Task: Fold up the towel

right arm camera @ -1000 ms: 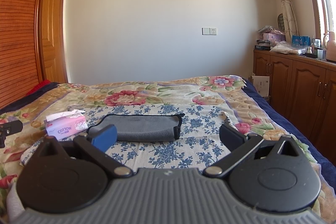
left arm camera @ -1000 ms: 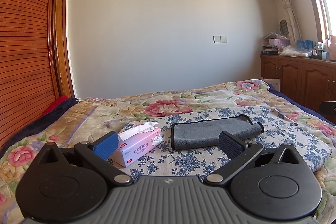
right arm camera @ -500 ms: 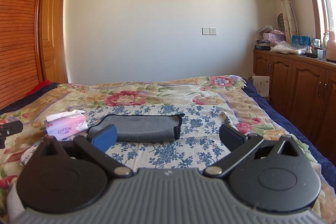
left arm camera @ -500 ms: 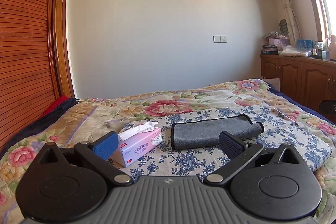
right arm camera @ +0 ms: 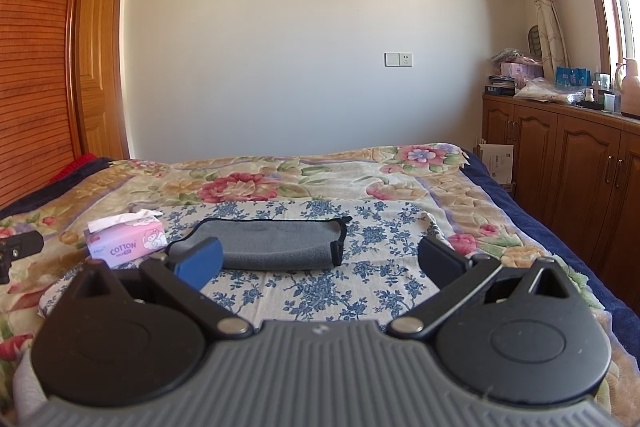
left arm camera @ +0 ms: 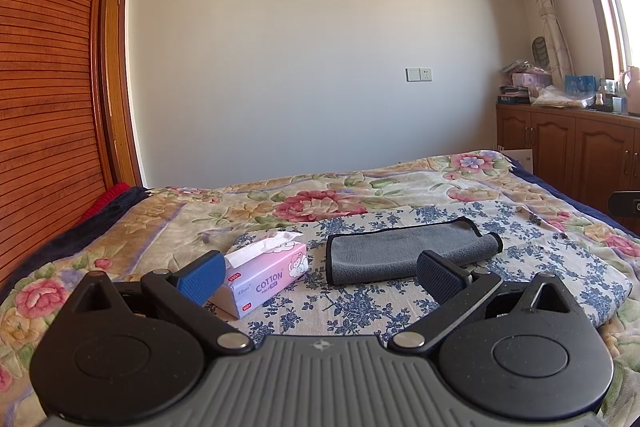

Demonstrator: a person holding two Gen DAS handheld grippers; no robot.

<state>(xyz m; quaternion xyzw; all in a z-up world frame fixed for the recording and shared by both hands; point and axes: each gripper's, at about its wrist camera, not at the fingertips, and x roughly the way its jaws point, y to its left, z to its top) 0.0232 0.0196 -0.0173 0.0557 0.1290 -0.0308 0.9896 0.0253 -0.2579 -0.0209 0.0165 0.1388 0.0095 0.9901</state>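
Holding each hand-held gripper spread and empty, left (left arm camera: 320, 273) and right (right arm camera: 318, 263), you face the towel (right arm camera: 276, 243) lying ahead on the bed (right arm camera: 400, 187), its long axis crosswise, seemingly about equally near both, beside the tissues (left arm camera: 266, 277).

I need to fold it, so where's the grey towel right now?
In both views the grey towel lies mid-bed on the blue-flowered cloth, just right of the pink tissue box.
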